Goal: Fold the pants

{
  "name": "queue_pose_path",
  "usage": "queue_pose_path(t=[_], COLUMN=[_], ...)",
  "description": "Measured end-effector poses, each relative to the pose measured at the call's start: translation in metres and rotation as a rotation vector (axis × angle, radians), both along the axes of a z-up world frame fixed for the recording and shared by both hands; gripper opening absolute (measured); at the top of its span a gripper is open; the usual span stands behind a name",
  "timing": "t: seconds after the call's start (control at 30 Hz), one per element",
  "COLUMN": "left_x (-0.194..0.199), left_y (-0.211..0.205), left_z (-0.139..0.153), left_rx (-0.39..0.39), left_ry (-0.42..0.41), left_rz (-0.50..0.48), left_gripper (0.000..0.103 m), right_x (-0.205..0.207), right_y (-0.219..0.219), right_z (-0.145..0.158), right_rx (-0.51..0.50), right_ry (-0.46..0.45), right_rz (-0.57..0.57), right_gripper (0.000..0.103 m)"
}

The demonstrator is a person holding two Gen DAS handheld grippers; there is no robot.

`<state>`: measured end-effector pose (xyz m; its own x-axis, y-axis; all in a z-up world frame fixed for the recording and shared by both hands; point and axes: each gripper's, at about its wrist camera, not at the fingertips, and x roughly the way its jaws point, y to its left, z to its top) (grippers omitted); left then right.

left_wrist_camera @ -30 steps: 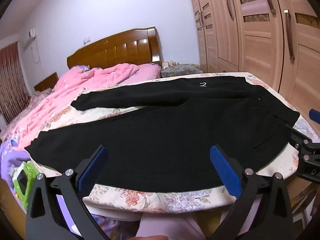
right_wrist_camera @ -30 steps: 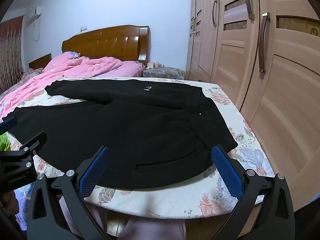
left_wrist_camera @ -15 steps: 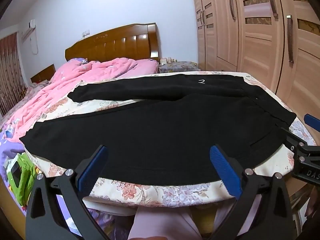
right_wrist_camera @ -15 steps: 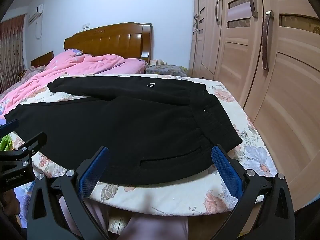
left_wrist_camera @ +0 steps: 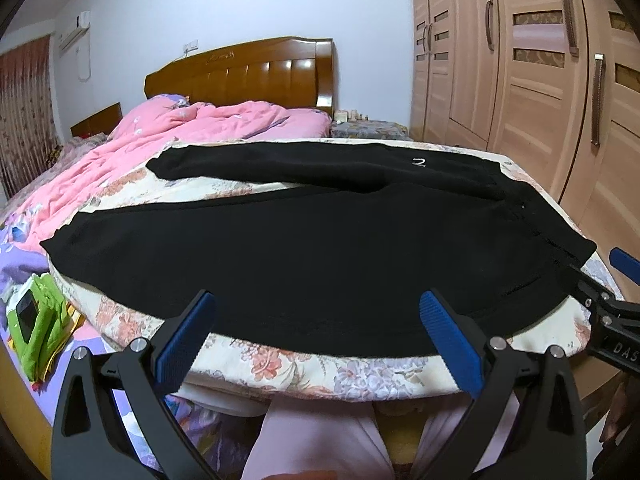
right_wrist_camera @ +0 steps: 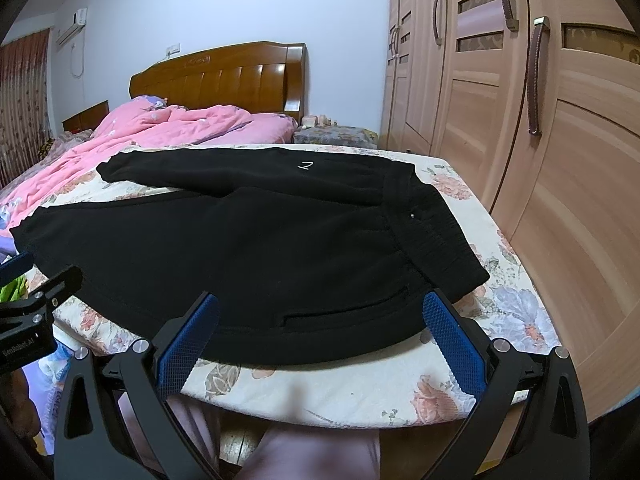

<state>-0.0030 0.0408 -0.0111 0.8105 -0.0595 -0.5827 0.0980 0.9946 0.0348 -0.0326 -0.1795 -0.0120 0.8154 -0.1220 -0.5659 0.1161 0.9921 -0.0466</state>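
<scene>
Both hand-held grippers are held spread wide at the near edge of the bed, with nothing between their blue pads. Through the left gripper (left_wrist_camera: pixel 316 332), the near leg of the black pants (left_wrist_camera: pixel 320 252) is framed, the fingertips lying level with the garment's near hem where it rounds over the mattress edge; whether the pads touch the cloth cannot be told. Through the right gripper (right_wrist_camera: pixel 320 332), the waist end of the pants (right_wrist_camera: pixel 260 248) is framed, with a slit pocket seen just beyond the gap and the ribbed waistband (right_wrist_camera: pixel 432 236) lying to the right.

The pants are spread flat across the floral sheet (right_wrist_camera: pixel 400 384), waistband toward the wardrobe (right_wrist_camera: pixel 540 140) side and both legs stretched away to the left. The far leg is laid apart from the near one, a wedge of sheet being shown between them, and a small white mark (left_wrist_camera: pixel 419 163) is carried near its top. A pink quilt (left_wrist_camera: pixel 168 140) is bunched behind the pants toward the wooden headboard (left_wrist_camera: pixel 248 76). A green item (left_wrist_camera: pixel 40 320) is seen lower down at the left. Pale-clad legs of the person (left_wrist_camera: pixel 320 436) are seen below the mattress edge, between the left gripper's fingers.
</scene>
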Motion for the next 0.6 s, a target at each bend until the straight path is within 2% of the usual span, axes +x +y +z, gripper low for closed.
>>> queue_pose_path(t=[0.23, 0.5, 0.6], left_x=[-0.0055, -0.0065, -0.0040], left_y=[0.0041, 0.0095, 0.0099], left_z=[0.0002, -0.0030, -0.0053], left_rx=[-0.001, -0.038, -0.028], left_ry=[-0.009, 0.012, 0.025], left_rz=[0.025, 0.021, 0.038], left_gripper=[0.102, 0.102, 0.102], right_x=[0.0007, 0.0006, 0.0006], right_y=[-0.0005, 0.0009, 0.0012], right_z=[-0.0011, -0.0019, -0.0018], right_rx=[0.007, 0.011, 0.013], right_ry=[0.007, 0.012, 0.013], right_rz=[0.002, 0.008, 0.010], right_gripper=[0.099, 0.099, 0.099])
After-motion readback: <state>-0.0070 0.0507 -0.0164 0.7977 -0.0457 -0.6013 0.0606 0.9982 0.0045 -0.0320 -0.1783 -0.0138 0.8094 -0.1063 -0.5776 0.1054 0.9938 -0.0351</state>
